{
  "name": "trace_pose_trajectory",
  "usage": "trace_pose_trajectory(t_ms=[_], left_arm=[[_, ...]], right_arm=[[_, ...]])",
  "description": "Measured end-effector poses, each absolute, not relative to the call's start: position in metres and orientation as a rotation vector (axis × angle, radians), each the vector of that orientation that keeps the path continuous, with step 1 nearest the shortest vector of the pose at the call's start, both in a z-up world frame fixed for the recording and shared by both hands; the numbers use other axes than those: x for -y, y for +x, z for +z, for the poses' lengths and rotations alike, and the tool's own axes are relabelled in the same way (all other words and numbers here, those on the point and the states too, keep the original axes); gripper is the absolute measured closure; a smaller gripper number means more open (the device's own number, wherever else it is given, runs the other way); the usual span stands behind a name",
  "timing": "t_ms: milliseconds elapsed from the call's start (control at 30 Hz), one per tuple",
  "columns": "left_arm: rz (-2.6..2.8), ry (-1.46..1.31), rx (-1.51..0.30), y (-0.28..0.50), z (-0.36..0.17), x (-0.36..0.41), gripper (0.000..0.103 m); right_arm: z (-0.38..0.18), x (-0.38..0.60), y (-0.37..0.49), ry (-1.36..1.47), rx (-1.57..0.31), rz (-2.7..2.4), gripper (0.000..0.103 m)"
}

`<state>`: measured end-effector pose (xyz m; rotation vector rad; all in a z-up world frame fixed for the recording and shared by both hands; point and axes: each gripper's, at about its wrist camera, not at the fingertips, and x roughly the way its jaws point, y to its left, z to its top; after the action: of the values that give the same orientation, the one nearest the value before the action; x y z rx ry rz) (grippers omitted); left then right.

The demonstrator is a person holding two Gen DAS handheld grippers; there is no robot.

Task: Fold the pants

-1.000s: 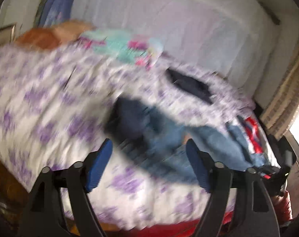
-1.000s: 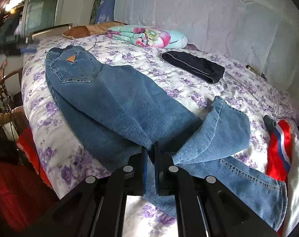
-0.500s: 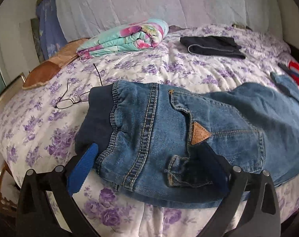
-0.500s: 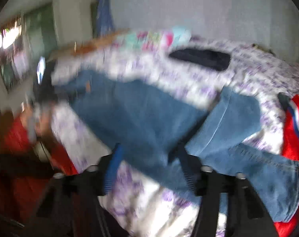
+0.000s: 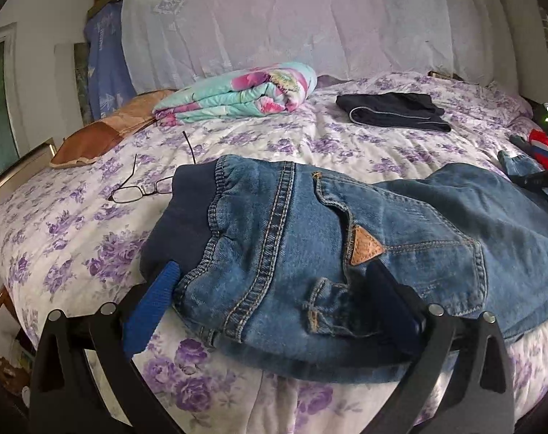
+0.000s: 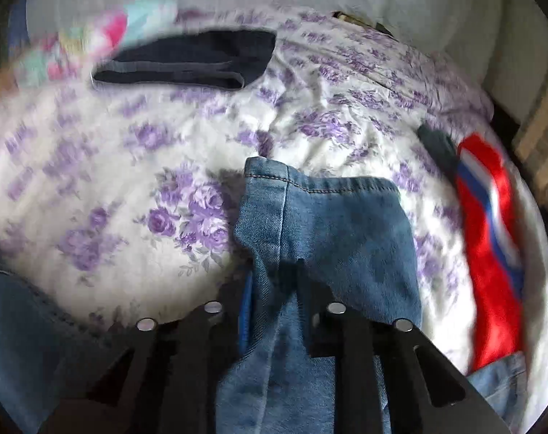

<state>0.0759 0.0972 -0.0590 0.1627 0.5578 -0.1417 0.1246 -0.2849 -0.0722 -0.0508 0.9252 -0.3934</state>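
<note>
my left gripper [image 5: 274, 311] has its jaws spread as wide as they go, straddling the waistband end of the jeans [image 5: 310, 253], which lie on the bed [image 5: 75, 253] near its front edge. nothing is pinched there yet; i judge i am framing the waist so i can take it for the fold. my right gripper [image 6: 274, 289] has its jaws nearly closed on a bunched strip of denim just below the leg hem [image 6: 321, 184], gripping the far end of the jeans, probably to lift it toward the waist. compared with 1 second ago, the left jaws have been opening and now sit close over the waist, while the right jaws opened, then have just been closing, with denim between them. the glasses [image 5: 136, 191] lie just beyond the waistband.
</note>
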Motion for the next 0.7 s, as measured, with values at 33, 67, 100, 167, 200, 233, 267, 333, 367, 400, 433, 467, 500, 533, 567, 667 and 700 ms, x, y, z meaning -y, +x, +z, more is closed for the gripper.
trace_pose_trajectory(t_ms=[33, 67, 100, 167, 200, 233, 267, 333, 367, 400, 433, 467, 500, 533, 567, 667, 700], left_arm=[[-0.142, 0.165, -0.547, 0.075, -0.06, -0.097, 0.004], [-0.143, 0.167, -0.542, 0.074, -0.06, -0.097, 0.004], [-0.143, 0.167, -0.541, 0.074, -0.061, -0.097, 0.004], [-0.148, 0.16, -0.548, 0.074, -0.059, -0.099, 0.004], [-0.153, 0.153, -0.553, 0.075, -0.059, -0.101, 0.004], [-0.158, 0.146, -0.559, 0.075, -0.058, -0.102, 0.004], [-0.161, 0.146, -0.561, 0.075, -0.058, -0.103, 0.004], [-0.157, 0.15, -0.563, 0.074, -0.059, -0.102, 0.004], [-0.151, 0.153, -0.565, 0.074, -0.059, -0.101, 0.004], [-0.147, 0.155, -0.568, 0.075, -0.059, -0.101, 0.004], [-0.143, 0.158, -0.575, 0.076, -0.058, -0.1, 0.004], [-0.142, 0.159, -0.585, 0.076, -0.058, -0.1, 0.004], [-0.143, 0.158, -0.593, 0.077, -0.057, -0.1, 0.004], [-0.145, 0.151, -0.605, 0.077, -0.056, -0.101, 0.004], [-0.146, 0.141, -0.616, 0.077, -0.055, -0.104, 0.004], [-0.164, 0.085, -0.651, 0.08, -0.056, -0.111, 0.004], [-0.168, 0.073, -0.657, 0.08, -0.057, -0.112, 0.004]], right_arm=[[-0.065, 0.289, 0.115, -0.021, -0.89, -0.392, 0.092], [-0.055, 0.292, 0.102, 0.014, -0.837, -0.377, 0.093], [-0.036, 0.296, 0.075, 0.067, -0.758, -0.365, 0.093], [-0.01, 0.305, 0.03, 0.151, -0.653, -0.352, 0.093], [0.006, 0.317, -0.01, 0.226, -0.58, -0.368, 0.093], [0.014, 0.331, -0.044, 0.293, -0.533, -0.386, 0.093], [0.015, 0.343, -0.066, 0.343, -0.512, -0.402, 0.093], [-0.003, 0.38, -0.111, 0.47, -0.539, -0.459, 0.091], [-0.014, 0.392, -0.117, 0.507, -0.575, -0.464, 0.09], [-0.032, 0.405, -0.124, 0.55, -0.625, -0.504, 0.087], [-0.043, 0.414, -0.128, 0.571, -0.657, -0.551, 0.088], [-0.052, 0.422, -0.133, 0.6, -0.654, -0.546, 0.09], [-0.051, 0.423, -0.136, 0.604, -0.637, -0.537, 0.09], [-0.049, 0.423, -0.137, 0.593, -0.623, -0.545, 0.09], [-0.044, 0.42, -0.139, 0.566, -0.602, -0.554, 0.085], [-0.028, 0.393, -0.137, 0.396, -0.56, -0.54, 0.078], [-0.028, 0.377, -0.13, 0.333, -0.59, -0.477, 0.071]])
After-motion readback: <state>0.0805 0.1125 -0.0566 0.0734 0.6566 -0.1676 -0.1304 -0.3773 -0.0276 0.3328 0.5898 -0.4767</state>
